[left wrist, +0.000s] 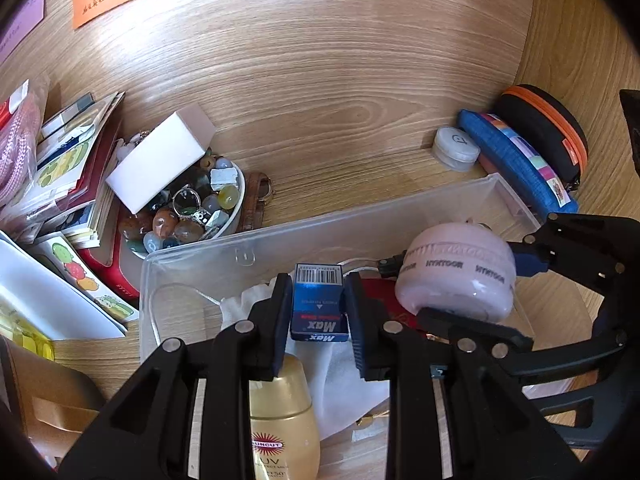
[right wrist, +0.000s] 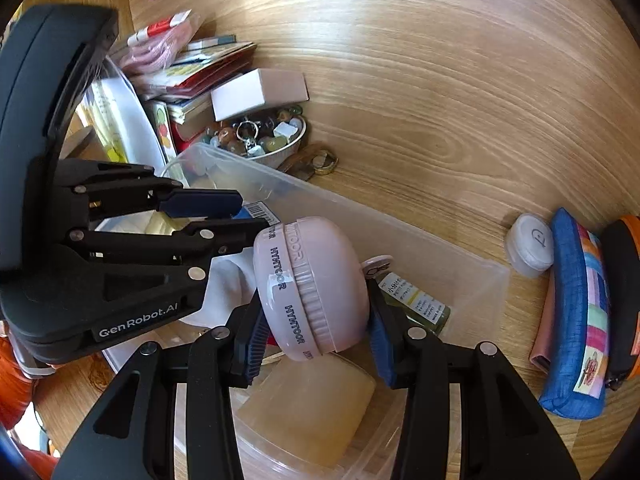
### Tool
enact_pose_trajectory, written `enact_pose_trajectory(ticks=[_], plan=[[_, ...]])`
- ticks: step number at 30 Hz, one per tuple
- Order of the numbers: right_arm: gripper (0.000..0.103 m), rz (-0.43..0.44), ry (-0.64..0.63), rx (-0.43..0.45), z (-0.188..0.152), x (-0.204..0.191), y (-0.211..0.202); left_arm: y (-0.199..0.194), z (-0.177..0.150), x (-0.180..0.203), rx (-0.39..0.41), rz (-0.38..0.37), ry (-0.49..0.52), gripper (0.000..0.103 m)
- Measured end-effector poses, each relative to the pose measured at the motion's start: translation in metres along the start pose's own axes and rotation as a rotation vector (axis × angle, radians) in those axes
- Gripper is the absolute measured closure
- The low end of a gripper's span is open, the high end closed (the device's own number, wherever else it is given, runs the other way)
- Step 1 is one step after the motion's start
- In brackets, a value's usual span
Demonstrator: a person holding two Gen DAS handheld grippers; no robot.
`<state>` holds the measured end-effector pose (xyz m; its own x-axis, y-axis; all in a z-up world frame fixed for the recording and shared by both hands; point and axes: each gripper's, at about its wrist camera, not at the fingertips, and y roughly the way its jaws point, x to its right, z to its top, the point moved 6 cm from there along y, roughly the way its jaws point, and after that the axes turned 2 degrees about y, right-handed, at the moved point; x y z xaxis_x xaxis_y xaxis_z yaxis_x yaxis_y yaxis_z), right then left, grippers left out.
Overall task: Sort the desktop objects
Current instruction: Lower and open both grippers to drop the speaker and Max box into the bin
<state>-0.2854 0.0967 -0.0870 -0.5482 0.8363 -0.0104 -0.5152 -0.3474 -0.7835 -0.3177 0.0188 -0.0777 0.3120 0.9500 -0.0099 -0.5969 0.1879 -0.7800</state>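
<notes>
While the left gripper [left wrist: 319, 312] clamps a small blue Max staple box [left wrist: 319, 307] and the right gripper [right wrist: 316, 320] grips a round pink Hyntoor case [right wrist: 310, 284] over the half-filled clear plastic bin [left wrist: 360, 220], the bowl of stones [left wrist: 236, 204] and blue fabric pouch [right wrist: 572, 320] remain unsorted outside it.

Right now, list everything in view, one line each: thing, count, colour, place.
Staple box: one, blue, held over the bin.
Round case: one, pale pink, held over the bin.
Bin: one, clear, on the desk.
Sunscreen bottle: one, gold, in the bin.
Bowl of stones: one, white, left of the bin.
White block: one, on the bowl.
Pouches: two, blue and black, right edge.
Small jar: one, white, beside the pouches.
Left gripper: shut on the staple box.
Right gripper: shut on the round case.
</notes>
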Motion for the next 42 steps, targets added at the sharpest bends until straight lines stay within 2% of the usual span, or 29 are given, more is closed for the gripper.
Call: enact_pose_trajectory(ticks=[7,10,15,16,20,25,27,32,35,42], plan=[[0.062,-0.034,-0.04,-0.03,0.0,-0.006,0.004,-0.002,-0.001,0.0,-0.008,0.004,-0.003,0.075],[0.061,-0.018,-0.038,-0.038,-0.001,-0.008,0.005,-0.001,-0.002,0.003,-0.013,0.007,-0.005,0.072],[0.061,-0.025,-0.021,-0.027,0.0,-0.008,0.001,0.0,-0.003,0.004,-0.018,-0.005,-0.024,0.058],[0.06,-0.022,-0.016,-0.024,0.0,-0.008,-0.001,-0.001,-0.003,0.003,-0.016,0.002,-0.026,0.052],[0.049,-0.063,-0.021,0.009,0.0,-0.006,-0.017,-0.011,-0.005,0.002,0.004,-0.015,-0.051,0.038],[0.043,-0.125,-0.044,0.07,-0.002,-0.007,-0.043,-0.031,-0.01,0.0,0.036,0.0,-0.048,0.035],[0.042,-0.139,-0.049,0.087,-0.003,-0.008,-0.052,-0.04,-0.011,0.003,0.05,-0.004,-0.05,0.029],[0.04,-0.16,-0.033,0.129,-0.008,-0.01,-0.078,-0.068,-0.015,0.004,0.098,0.025,-0.046,0.027],[0.036,-0.174,-0.027,0.155,-0.012,-0.014,-0.092,-0.087,-0.018,0.003,0.134,0.039,-0.053,0.015],[0.035,-0.176,-0.028,0.195,-0.023,-0.033,-0.115,-0.131,-0.042,-0.004,0.196,0.094,-0.044,0.007]])
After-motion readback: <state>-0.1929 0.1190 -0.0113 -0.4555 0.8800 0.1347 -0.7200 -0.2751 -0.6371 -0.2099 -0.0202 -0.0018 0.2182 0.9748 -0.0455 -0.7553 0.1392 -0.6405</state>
